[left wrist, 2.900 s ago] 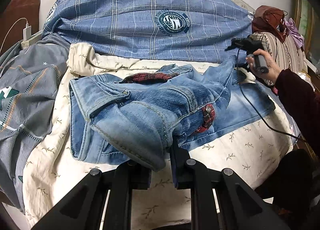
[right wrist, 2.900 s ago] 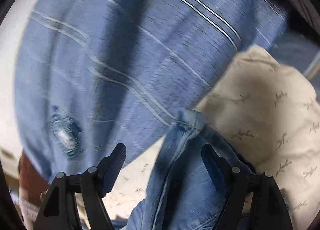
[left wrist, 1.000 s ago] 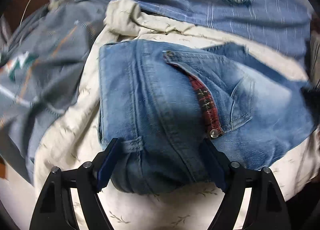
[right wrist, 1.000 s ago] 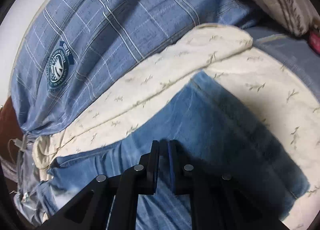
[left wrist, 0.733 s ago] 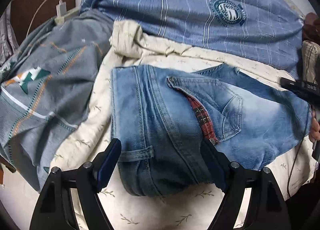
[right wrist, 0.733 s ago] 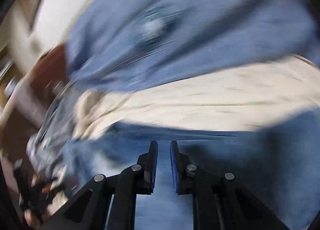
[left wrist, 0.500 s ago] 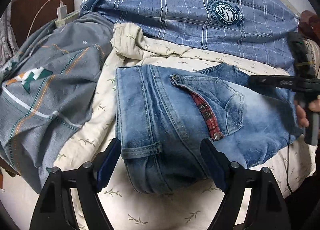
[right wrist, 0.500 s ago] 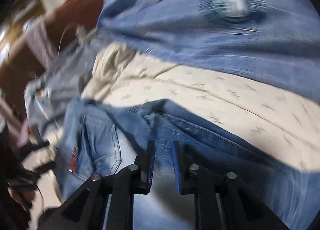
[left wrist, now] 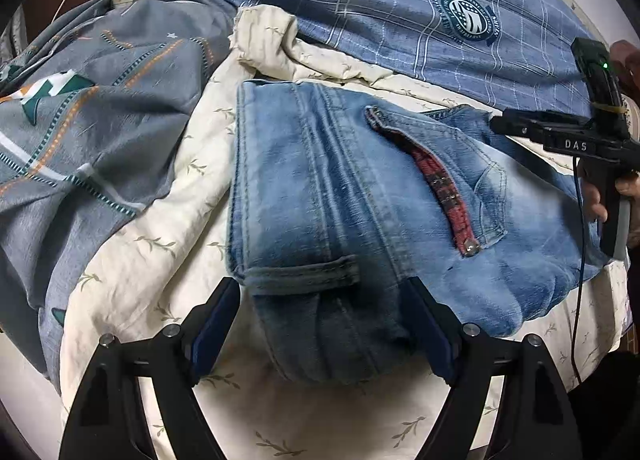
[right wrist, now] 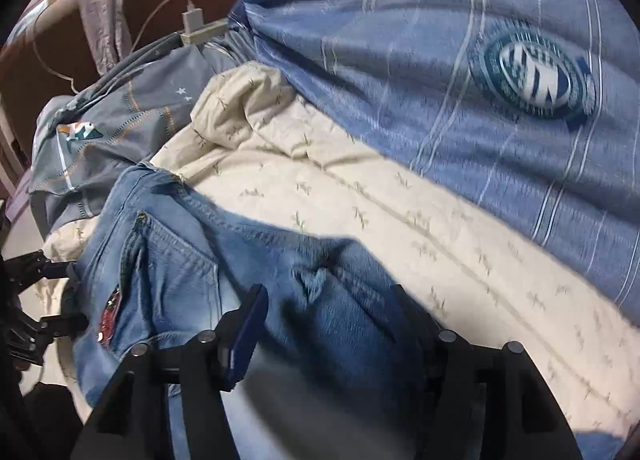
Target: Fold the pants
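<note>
Swung back over the jeans [right wrist: 248, 272] folded on the bed, my right tongs [right wrist: 326, 324] have just been opening and stand spread over loose denim, my left tongs [left wrist: 320, 324] spread astride the waistband fold, so a careless drag could undo it.

Left wrist: close above the jeans [left wrist: 360, 200], facing the blue plaid pillow [left wrist: 400, 0]. Right wrist: closer, angled from their other end. Shared: jeans, pillow.

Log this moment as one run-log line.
stage: jeans folded on cream quilt | left gripper: open, straddling waistband end | right gripper: jaws just opened, over denim
</note>
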Motion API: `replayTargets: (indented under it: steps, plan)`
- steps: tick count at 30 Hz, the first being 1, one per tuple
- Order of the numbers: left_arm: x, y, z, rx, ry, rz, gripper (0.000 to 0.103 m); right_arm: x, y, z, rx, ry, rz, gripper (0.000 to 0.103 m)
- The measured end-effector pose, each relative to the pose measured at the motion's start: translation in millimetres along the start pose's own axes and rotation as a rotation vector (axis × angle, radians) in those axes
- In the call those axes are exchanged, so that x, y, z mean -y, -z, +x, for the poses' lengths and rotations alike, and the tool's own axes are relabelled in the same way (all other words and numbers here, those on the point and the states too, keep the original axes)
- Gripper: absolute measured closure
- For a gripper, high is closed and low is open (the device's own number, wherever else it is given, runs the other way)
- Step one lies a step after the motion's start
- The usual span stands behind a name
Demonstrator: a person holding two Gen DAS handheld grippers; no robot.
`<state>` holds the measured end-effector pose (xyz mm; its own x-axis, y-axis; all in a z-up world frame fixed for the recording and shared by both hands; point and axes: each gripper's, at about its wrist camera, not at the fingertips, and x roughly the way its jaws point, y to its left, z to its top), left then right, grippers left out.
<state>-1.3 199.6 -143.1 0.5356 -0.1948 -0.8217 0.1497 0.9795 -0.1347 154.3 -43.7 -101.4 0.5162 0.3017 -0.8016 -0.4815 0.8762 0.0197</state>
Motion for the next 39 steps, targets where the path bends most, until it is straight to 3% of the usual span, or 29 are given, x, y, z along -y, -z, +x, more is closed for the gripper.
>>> replayTargets:
  steps: [5, 7, 9, 10, 17, 23, 25, 27, 29, 33, 37, 39]
  plan:
    - [-1.7, 1.5, 1.4, -0.003, -0.001, 0.002, 0.020, 0.2, -4.8, 15.4, -0.032, -0.030, 0.047, 0.042]
    - [-0.5, 0.8, 1.6, -0.001, -0.006, 0.008, 0.020, -0.4, -6.0, 29.4, -0.065, -0.039, 0.032, 0.062]
    - [1.3, 0.1, 1.5, 0.004, -0.015, 0.018, 0.020, -2.7, -5.2, 39.7, -0.093, -0.057, 0.027, 0.071]
    - [1.9, -1.2, 2.4, 0.006, -0.018, 0.019, 0.020, -5.8, -5.8, 43.0, -0.104, -0.058, 0.011, 0.081]
    - [8.5, -18.6, 2.4, 0.074, -0.115, 0.032, 0.020, -3.4, -31.5, 61.8, -0.100, 0.015, 0.046, 0.092]
    - [12.1, -14.2, 13.0, 0.017, -0.150, 0.078, 0.019, 24.6, -29.7, 86.4, -0.110, 0.013, 0.235, 0.092]
    - [11.1, -5.1, 15.4, -0.004, -0.179, 0.113, 0.019, 28.9, -27.8, 79.5, -0.099, -0.012, 0.283, 0.092]
    - [8.3, -1.2, 11.0, -0.010, -0.173, 0.111, 0.019, 48.5, -21.2, 54.5, -0.047, -0.145, 0.434, 0.091]
    - [5.4, 0.7, 4.6, -0.008, -0.163, 0.095, 0.019, 62.0, -14.1, 29.7, 0.003, -0.189, 0.508, 0.091]
    - [9.3, -9.3, -17.1, 0.050, -0.169, 0.087, 0.019, 81.5, 20.4, -35.6, 0.062, -0.107, 0.519, 0.090]
    - [32.2, -26.8, -33.3, 0.116, -0.128, 0.133, 0.019, 102.7, 74.0, -70.8, 0.020, 0.023, 0.565, 0.090]
    - [46.7, -30.1, -28.2, 0.110, -0.147, 0.176, 0.019, 118.7, 113.8, -89.8, 0.010, 0.094, 0.622, 0.090]
